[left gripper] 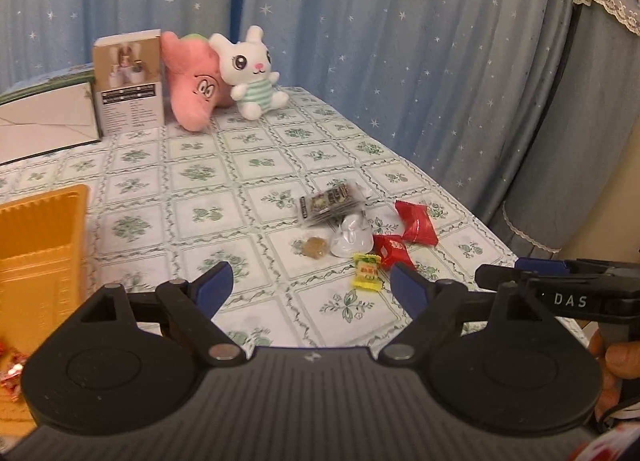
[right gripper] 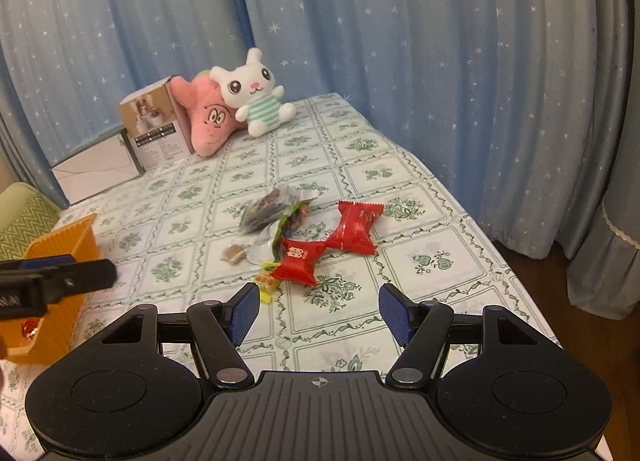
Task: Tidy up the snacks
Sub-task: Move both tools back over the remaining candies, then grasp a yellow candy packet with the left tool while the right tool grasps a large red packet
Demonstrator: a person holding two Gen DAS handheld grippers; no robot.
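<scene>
On the flowered tablecloth (left gripper: pixel 192 217), the left wrist view shows the snacks in a loose pile ahead of the left gripper (left gripper: pixel 310 287), whose jaws stand wide apart with nothing between them. Only this view shows a white packet (left gripper: pixel 352 239) and the lettering "DAS" on the right gripper (left gripper: pixel 520 273) at the right edge. The orange tray (left gripper: pixel 40 245) is cut off at the left.

From the right wrist view, the right gripper (right gripper: pixel 318 311) hangs released, empty, just short of two red packets (right gripper: pixel 300 261), a yellow candy (right gripper: pixel 267 281) and a blurred clear wrapper (right gripper: pixel 266 211). The carton (right gripper: pixel 156 125) print is too small to read.
</scene>
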